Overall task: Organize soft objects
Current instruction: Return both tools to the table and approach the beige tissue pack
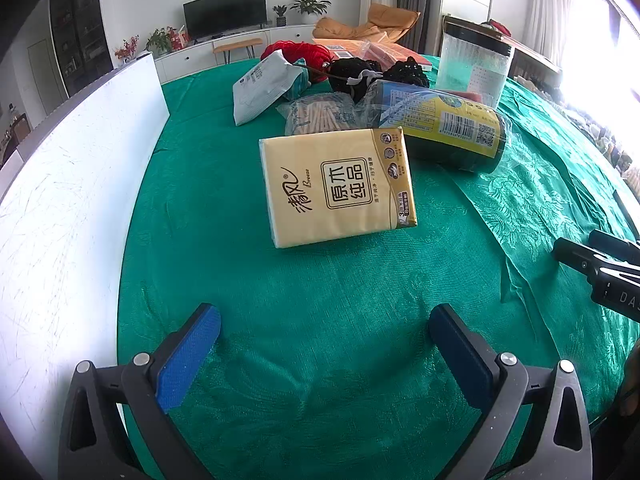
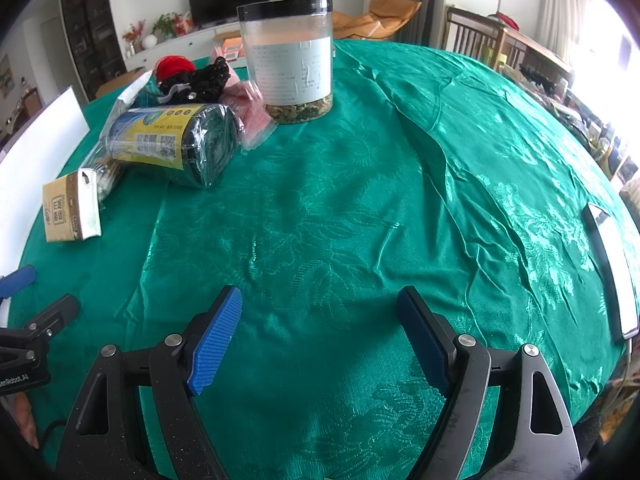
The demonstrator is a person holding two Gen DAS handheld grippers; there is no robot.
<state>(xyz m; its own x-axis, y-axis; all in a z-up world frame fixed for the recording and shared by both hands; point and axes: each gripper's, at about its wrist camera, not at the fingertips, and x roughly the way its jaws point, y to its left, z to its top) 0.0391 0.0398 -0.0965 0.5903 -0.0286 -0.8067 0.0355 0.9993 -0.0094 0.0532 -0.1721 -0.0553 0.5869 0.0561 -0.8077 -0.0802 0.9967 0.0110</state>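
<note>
Hovering over the green table, left gripper with jaws wide apart, holding nothing; yellow tissue pack lying ahead. Right gripper likewise spread wide, empty, touching nothing.

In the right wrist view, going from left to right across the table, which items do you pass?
Tissue pack → roll of bags in plastic wrap → pink packet → clear jar with a black lid → flat white-edged item at the far right edge of the green cloth.
</note>
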